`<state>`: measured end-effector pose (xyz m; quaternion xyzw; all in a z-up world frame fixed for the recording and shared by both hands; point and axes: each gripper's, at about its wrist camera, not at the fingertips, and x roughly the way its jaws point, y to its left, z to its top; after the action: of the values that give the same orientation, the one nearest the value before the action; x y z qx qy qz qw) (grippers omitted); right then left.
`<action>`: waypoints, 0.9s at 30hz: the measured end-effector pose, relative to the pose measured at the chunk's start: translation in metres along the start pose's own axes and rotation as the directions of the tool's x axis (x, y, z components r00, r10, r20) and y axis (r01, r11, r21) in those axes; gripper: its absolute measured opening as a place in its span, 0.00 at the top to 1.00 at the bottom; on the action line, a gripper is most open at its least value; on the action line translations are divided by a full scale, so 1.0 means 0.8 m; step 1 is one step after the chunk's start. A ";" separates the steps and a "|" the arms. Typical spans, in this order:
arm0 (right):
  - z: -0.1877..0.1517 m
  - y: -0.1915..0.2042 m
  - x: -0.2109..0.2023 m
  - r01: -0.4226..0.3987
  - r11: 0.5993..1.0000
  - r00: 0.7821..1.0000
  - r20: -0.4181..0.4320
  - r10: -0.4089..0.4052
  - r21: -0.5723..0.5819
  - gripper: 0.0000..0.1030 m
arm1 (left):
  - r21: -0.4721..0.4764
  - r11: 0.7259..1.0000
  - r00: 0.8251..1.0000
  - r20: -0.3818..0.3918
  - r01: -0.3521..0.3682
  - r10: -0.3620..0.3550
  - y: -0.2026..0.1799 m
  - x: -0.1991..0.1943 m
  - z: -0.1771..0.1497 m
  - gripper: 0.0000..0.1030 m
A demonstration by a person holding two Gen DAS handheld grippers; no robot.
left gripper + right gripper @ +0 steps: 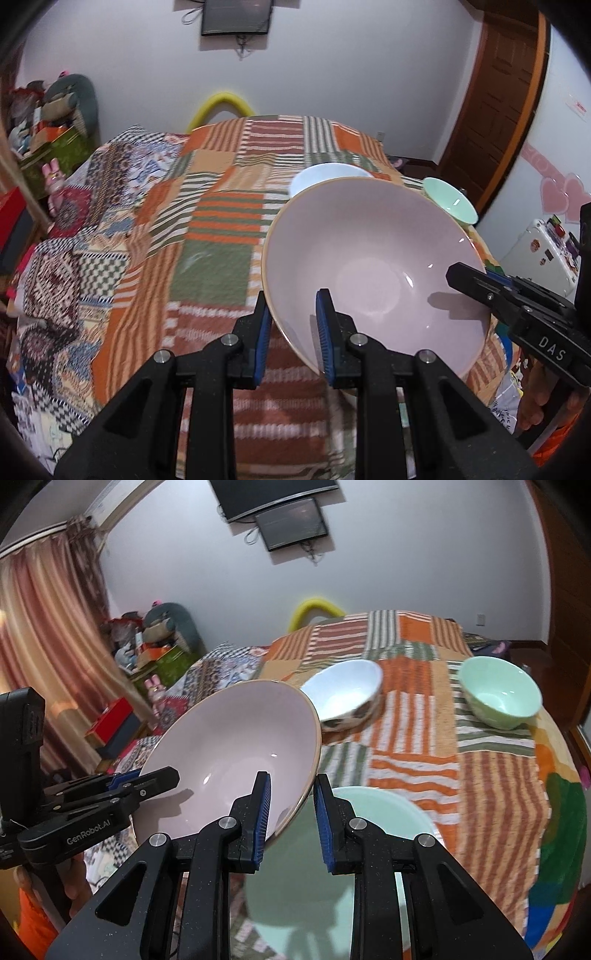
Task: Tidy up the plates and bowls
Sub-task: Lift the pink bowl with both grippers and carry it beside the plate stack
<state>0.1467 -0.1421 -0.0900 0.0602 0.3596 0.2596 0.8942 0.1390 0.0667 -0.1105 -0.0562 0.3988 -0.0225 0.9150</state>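
Left wrist view: we are seeing the tabletop (221, 206), which is wearing a striped patchwork cloth (218, 258) in orange, green and brown. Above it, a large pink bowl (369, 266) is being held tilted, lifted off the cloth. The left tongs (293, 332) are clamping the bowl's near rim, one blue pad outside the wall and one inside. The right tongs (461, 277) are reaching in from the right; in the right wrist view the right tongs (291, 812) are straddling the opposite rim of the pink bowl (236, 753), and we cannot tell whether they are pressing on it. Below them a pale green plate (369, 849) is lying on the cloth. Farther back, a white bowl (343, 698) and a mint green bowl (498, 694) are standing upright, well apart.
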 end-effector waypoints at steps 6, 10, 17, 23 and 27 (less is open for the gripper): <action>-0.008 0.036 0.017 -0.033 0.998 0.999 -0.029 0.032 -0.046 0.79 | -0.055 0.998 0.999 0.000 -0.032 0.032 0.039 -0.015 -0.019 0.77; -0.015 0.054 0.036 -0.060 0.996 0.997 -0.061 0.056 -0.060 0.79 | -0.089 0.995 0.999 -0.015 -0.052 0.051 0.065 -0.018 -0.032 0.77; -0.030 0.077 0.060 -0.084 0.993 0.990 -0.120 0.074 -0.078 0.79 | -0.128 0.989 0.996 -0.062 -0.078 0.071 0.097 -0.006 -0.057 0.77; -0.044 0.084 0.081 -0.071 0.993 0.982 -0.178 0.054 -0.093 0.79 | -0.158 0.984 0.992 -0.115 -0.078 0.061 0.112 0.022 -0.074 0.77; -0.052 0.081 0.091 -0.065 0.994 0.976 -0.212 0.045 -0.087 0.79 | -0.159 0.984 0.987 -0.150 -0.083 0.059 0.114 0.041 -0.085 0.77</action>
<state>0.1360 -0.0530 -0.1462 0.0006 0.4376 0.3057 0.8456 0.1115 0.1486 -0.1914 -0.1154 0.4663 0.0394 0.8762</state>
